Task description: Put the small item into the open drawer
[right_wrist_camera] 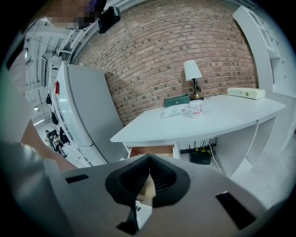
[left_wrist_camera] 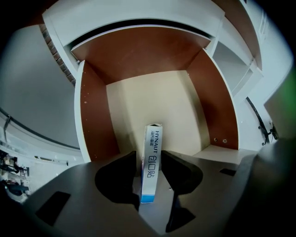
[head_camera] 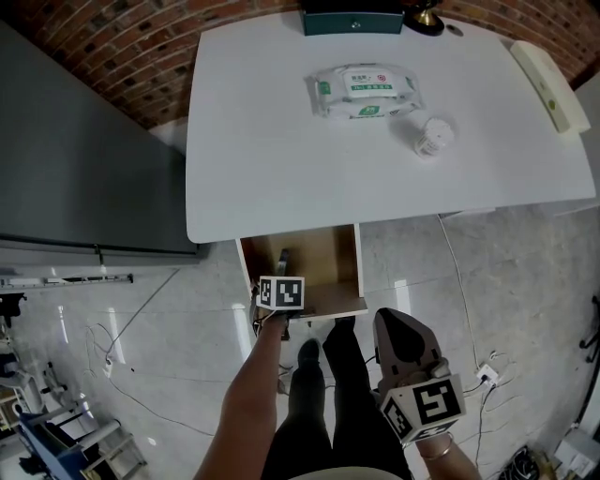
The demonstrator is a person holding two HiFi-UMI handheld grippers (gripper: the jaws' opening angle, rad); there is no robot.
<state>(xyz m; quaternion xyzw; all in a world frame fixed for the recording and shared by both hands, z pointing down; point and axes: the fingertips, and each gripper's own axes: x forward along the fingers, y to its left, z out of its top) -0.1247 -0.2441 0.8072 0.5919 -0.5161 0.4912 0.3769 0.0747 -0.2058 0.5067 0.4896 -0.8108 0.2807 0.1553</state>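
Observation:
A slim white box with blue print (left_wrist_camera: 151, 162) stands on end, slightly tilted, between the jaws of my left gripper (left_wrist_camera: 151, 156). It leans on the left pad, and the right pad stands just off it, so the jaws are open. That gripper (head_camera: 283, 267) reaches into the open wooden drawer (head_camera: 356, 272) under the white table; the drawer's cream floor (left_wrist_camera: 152, 102) lies bare ahead of the box. My right gripper (head_camera: 396, 323) hangs low by the person's legs, well back from the drawer (right_wrist_camera: 150, 150). Its jaws (right_wrist_camera: 149, 159) are shut with nothing between them.
On the white table (head_camera: 272, 141) lie a pack of wet wipes (head_camera: 366, 92), a white jar (head_camera: 433, 133), a dark green box (head_camera: 352, 21), a lamp base (head_camera: 424, 19) and a long pale box (head_camera: 548, 84). A grey fridge (head_camera: 75, 159) stands left. Cables (head_camera: 131, 328) cross the floor.

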